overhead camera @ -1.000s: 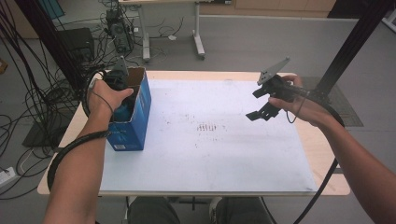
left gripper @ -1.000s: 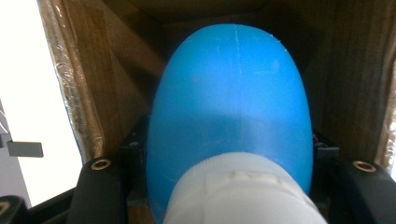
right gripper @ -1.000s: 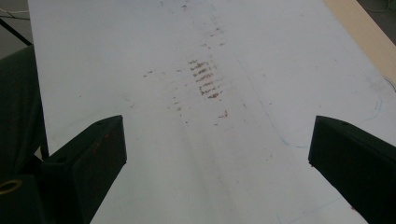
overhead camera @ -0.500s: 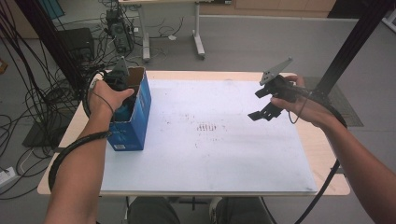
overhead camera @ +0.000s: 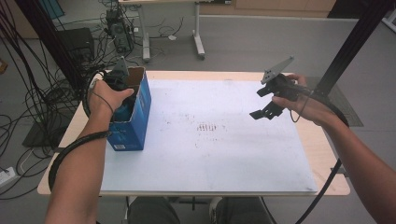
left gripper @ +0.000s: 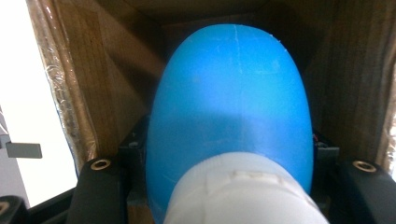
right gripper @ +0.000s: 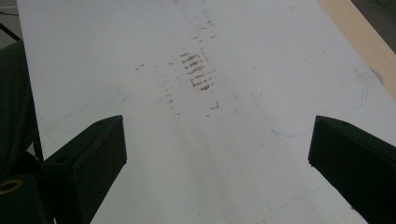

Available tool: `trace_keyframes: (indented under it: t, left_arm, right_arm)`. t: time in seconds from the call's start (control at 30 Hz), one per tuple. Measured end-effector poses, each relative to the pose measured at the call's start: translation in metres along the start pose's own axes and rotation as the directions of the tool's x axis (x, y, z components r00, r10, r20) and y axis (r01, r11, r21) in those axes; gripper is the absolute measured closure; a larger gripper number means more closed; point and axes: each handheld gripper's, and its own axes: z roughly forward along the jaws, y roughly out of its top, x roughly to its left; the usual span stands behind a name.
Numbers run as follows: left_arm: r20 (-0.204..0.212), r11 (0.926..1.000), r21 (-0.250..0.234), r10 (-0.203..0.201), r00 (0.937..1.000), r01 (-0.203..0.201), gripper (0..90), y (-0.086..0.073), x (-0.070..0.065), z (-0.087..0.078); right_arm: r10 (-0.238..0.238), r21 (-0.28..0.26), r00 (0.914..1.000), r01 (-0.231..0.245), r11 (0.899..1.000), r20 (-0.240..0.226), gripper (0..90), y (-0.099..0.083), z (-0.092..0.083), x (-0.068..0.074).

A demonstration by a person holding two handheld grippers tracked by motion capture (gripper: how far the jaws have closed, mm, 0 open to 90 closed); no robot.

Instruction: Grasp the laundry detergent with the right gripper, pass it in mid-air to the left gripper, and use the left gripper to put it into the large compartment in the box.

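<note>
Holding unchanged: left gripper (overhead camera: pixel 122 95) clamping blue object (left gripper: pixel 231 112).

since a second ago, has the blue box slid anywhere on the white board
No. The blue box stands at the white board's left edge as before, equally far from the brown smudges, with the left gripper inside it.

Left forearm (overhead camera: pixel 77 172) reaching up the table's left side, hand (overhead camera: pixel 105 95) wrapped over the left gripper (overhead camera: pixel 122 93), pointing down, jaws clamped close. Right forearm (overhead camera: pixel 359 158) coming in from the lower right, hand (overhead camera: pixel 299 100) holding the right gripper (overhead camera: pixel 264 113) raised, tilted down and leftward, jaws spread wide, nothing between them, grey plate (overhead camera: pixel 278 70) on top.
</note>
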Motion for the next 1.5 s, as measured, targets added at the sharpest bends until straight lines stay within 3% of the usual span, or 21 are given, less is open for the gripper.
trace_keyframes:
  t: [1.5]
  left_arm:
    - [-0.001, 1.0, -0.002, 0.005, 1.0, -0.005, 37.4, -0.0003, -0.0002, 0.0]
  right_arm:
    - [-0.005, 0.028, 0.9998, 0.005, 1.0, 0.018, 4.5, 0.0018, -0.0079, -0.0057]
